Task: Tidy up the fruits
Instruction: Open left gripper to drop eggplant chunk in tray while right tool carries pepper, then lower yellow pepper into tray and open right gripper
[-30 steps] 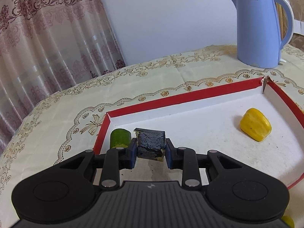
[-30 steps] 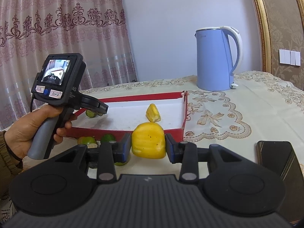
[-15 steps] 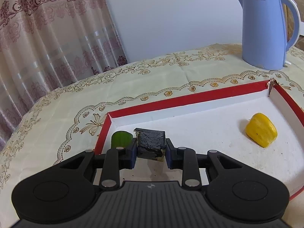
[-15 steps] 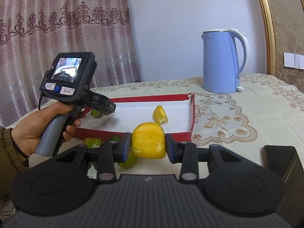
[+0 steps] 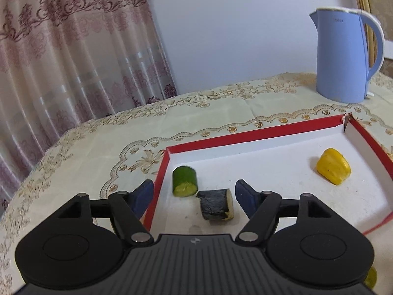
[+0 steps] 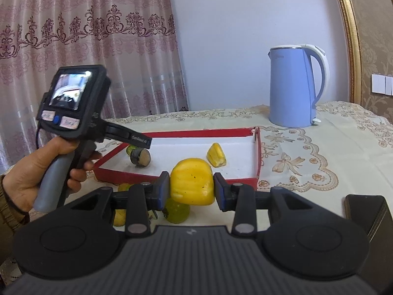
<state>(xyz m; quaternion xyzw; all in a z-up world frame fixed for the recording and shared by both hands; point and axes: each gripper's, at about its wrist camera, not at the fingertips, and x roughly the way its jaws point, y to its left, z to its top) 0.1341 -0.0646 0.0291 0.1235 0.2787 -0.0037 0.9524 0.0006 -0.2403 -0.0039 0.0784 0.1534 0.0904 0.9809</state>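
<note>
Your left gripper (image 5: 194,195) opens over the red tray's (image 5: 245,135) near-left corner, pads clear of the dark cut chunk (image 5: 217,204) beside the cucumber piece (image 5: 184,180). Your right gripper (image 6: 191,188) clamps a yellow pepper piece (image 6: 191,180) outside the tray's near edge; another yellow piece (image 5: 332,168) sits by its far-right corner, leaving the middle bare.

Colours: red/white tray, yellow, green and black produce, blue kettle.

Tray (image 5: 258,132): red rim and outer walls, white inside. Dark chunk (image 5: 217,207): black skin, pale cream cut face. Cucumber piece (image 5: 184,180): green skin, lighter yellow-green cut end. Pepper piece in tray (image 5: 332,169): yellow; held pepper piece (image 6: 192,182): yellow with small dark specks. Kettle (image 6: 292,88): light blue, white handle and rim. Tablecloth (image 5: 137,132): cream with gold floral scallop border. Curtain (image 6: 86,36): pink, maroon floral band. Grippers black with blue pads (image 6: 164,190).
</note>
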